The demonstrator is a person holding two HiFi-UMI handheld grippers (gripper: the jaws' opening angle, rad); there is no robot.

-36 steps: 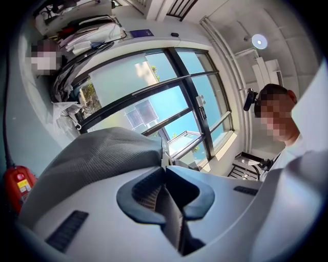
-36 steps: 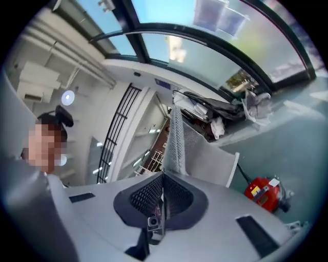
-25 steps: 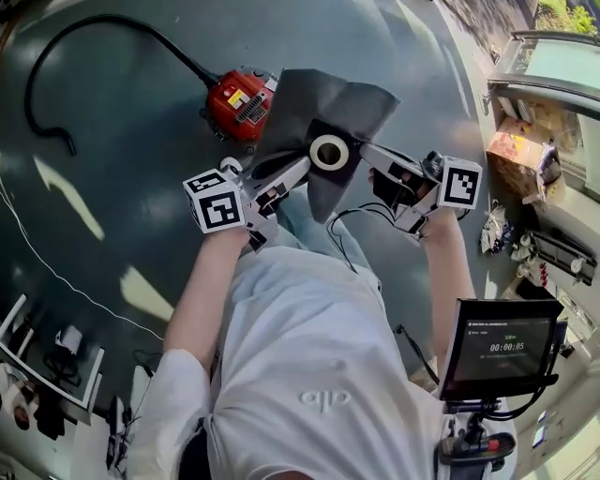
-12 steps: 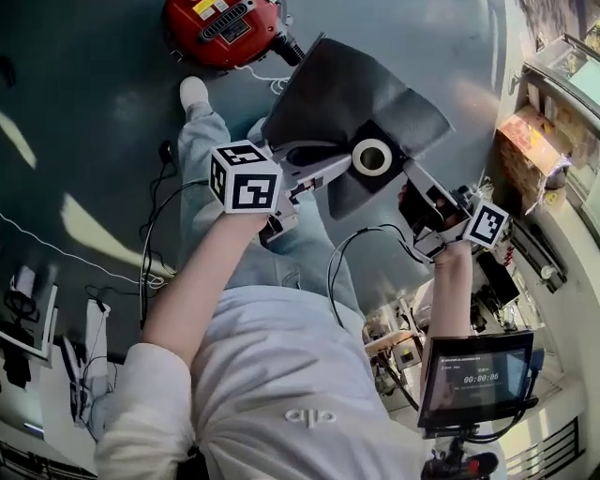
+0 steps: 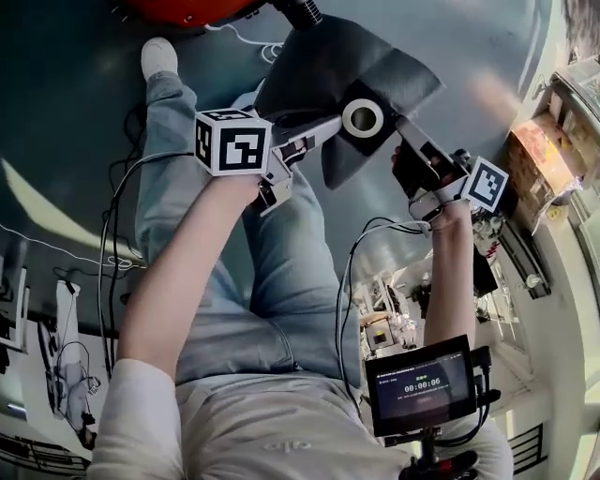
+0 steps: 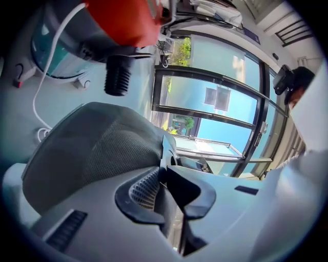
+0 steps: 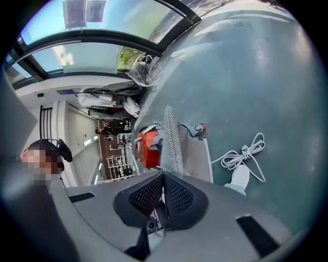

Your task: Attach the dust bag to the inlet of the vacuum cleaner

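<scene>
A dark, glossy floor [image 5: 75, 84] is seen in the head view, with the red vacuum cleaner [image 5: 187, 7] cut off at the upper edge of the frame. The dark grey dust bag [image 5: 337, 66] is held up in the upper middle, its white collar ring [image 5: 362, 117] turned toward the camera. The left gripper [image 5: 323, 129] is clamped on the bag at the ring's left, the right gripper [image 5: 405, 131] at its right. A small monitor [image 5: 422, 384] is seen at lower right.

In the left gripper view, tall windows [image 6: 215, 102] fill the background. The left gripper [image 6: 163, 171] is pinched narrowly on the bag's edge, and the dust bag [image 6: 97, 148] is spread across the left middle. The vacuum cleaner [image 6: 123, 20] is at upper left. A black ribbed stub [image 6: 117, 77], possibly its inlet, hangs below it, apart from the bag.

In the right gripper view, the right half is filled by the floor [image 7: 256, 77]. The right gripper [image 7: 163, 176] is closed on the dust bag [image 7: 171, 138], seen edge-on at centre. The vacuum cleaner [image 7: 147, 148] is seen just left of it, and a white cord [image 7: 243, 153] is coiled at right.
</scene>
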